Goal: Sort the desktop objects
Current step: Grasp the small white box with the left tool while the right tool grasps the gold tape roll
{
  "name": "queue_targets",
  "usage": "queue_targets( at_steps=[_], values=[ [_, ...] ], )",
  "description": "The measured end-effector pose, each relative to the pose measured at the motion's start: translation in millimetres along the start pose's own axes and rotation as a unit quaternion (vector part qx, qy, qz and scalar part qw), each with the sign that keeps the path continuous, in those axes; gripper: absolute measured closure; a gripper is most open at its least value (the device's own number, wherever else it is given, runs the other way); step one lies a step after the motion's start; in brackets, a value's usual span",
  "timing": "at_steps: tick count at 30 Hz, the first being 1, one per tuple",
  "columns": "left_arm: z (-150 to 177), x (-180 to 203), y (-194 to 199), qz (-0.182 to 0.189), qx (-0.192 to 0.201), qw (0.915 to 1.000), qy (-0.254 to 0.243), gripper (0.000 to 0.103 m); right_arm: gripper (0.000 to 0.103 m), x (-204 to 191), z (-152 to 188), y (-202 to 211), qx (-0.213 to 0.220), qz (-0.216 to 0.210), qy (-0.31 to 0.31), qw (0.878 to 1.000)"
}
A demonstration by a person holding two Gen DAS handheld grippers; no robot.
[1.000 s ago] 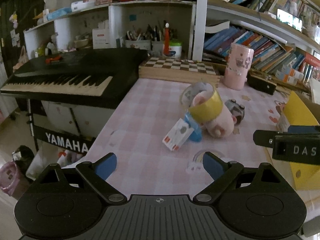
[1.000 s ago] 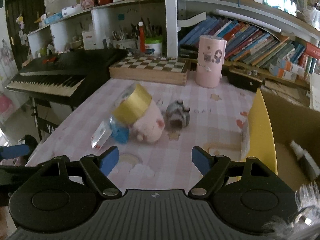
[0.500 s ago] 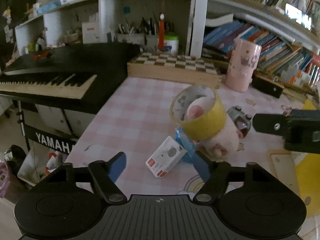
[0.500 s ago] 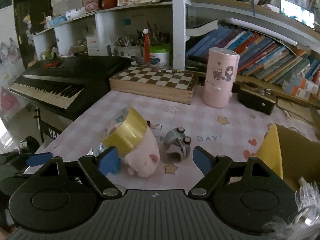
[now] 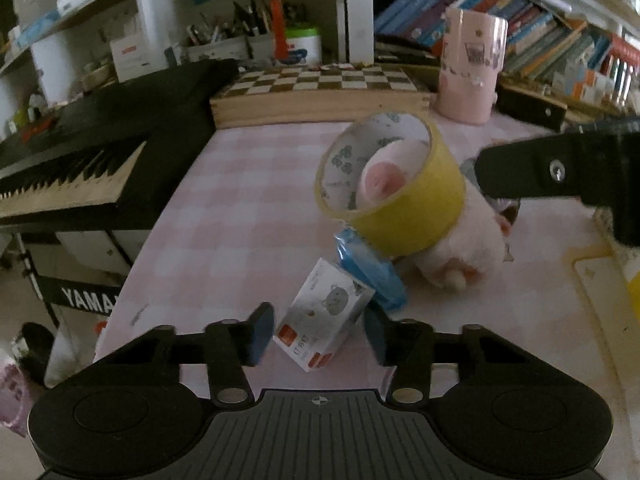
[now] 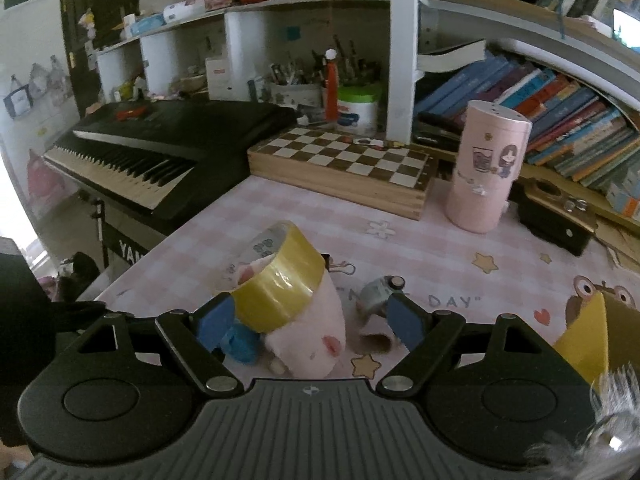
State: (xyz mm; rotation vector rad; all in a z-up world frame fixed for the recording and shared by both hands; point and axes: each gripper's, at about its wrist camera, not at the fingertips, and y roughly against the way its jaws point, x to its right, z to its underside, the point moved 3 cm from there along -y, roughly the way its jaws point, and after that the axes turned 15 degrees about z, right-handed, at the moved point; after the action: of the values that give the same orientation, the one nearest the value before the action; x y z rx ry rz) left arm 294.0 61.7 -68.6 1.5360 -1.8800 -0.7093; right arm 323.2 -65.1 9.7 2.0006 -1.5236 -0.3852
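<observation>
In the left wrist view, the left gripper (image 5: 316, 338) is seen low over the pink checked tablecloth (image 5: 240, 216), with its two blue pads apart. A small white box (image 5: 324, 320) with a red corner lies right between the pads, but no pad is seen touching it. The box is tilted, and its long side runs from near-left to far-right. Just past it a blue tape roll (image 5: 370, 270) is seen, and behind that a yellow tape roll (image 5: 394, 190) is leaned on a pink plush pig (image 5: 464, 248). The left gripper looks nearest to the box, so a squeeze on it is likely next.

In the right wrist view, the right gripper (image 6: 308, 322) is held with its pads wide apart. The pig (image 6: 308, 332) and the yellow tape roll (image 6: 278, 284) are seen between them, with nothing gripped. A small grey toy car (image 6: 376, 296) is set just beside the right pad.
</observation>
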Motion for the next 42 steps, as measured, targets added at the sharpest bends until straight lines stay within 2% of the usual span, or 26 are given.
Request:
queue_targets(
  at_steps=[3,7,11,14,19,23,29,33,37,42],
  values=[
    [0.6,0.0,0.2,-0.009,-0.001,0.9999,-0.011,0.071,0.020,-3.5,-3.0,-5.4,0.001,-0.007,0.013,1.000],
    [2.7,-4.0,11.0,-0.007,0.006,0.9999,0.006,0.073,0.019,-11.3,-8.0,-15.2,0.002,-0.018,0.032,0.999],
    [7.9,-15.1,27.0,0.001,0.021,0.9980,0.059,0.073,0.017,-19.9,-13.9,-27.0,0.001,-0.029,0.040,0.999],
    [14.7,-25.2,40.0,0.009,0.032,0.9936,0.108,0.073,0.012,-31.5,-16.4,-37.2,-0.003,-0.040,0.073,0.997],
    [25.8,-32.0,54.3,-0.003,0.038,0.9898,0.137,0.073,0.011,-61.0,-9.7,-54.0,0.001,-0.041,0.206,0.978],
    [28.7,-37.3,60.1,-0.011,0.043,0.9875,0.151,0.073,0.008,-72.9,-5.6,-63.9,0.014,-0.031,0.260,0.965],
    [27.8,-37.0,66.3,-0.013,0.049,0.9874,0.150,0.073,0.009,-77.0,-5.5,-81.4,0.016,-0.011,0.287,0.958],
    [25.7,-36.6,69.3,-0.009,0.053,0.9876,0.147,0.073,0.018,-79.7,-3.5,-85.2,0.024,-0.002,0.306,0.952],
    [23.8,-35.2,75.1,-0.004,0.060,0.9880,0.143,0.073,0.019,-74.2,-9.0,-68.4,0.053,-0.009,0.280,0.959],
    [20.7,-31.9,84.9,0.002,0.069,0.9890,0.131,0.073,0.019,-64.4,-25.6,-36.1,0.081,-0.025,0.212,0.974]
  ],
)
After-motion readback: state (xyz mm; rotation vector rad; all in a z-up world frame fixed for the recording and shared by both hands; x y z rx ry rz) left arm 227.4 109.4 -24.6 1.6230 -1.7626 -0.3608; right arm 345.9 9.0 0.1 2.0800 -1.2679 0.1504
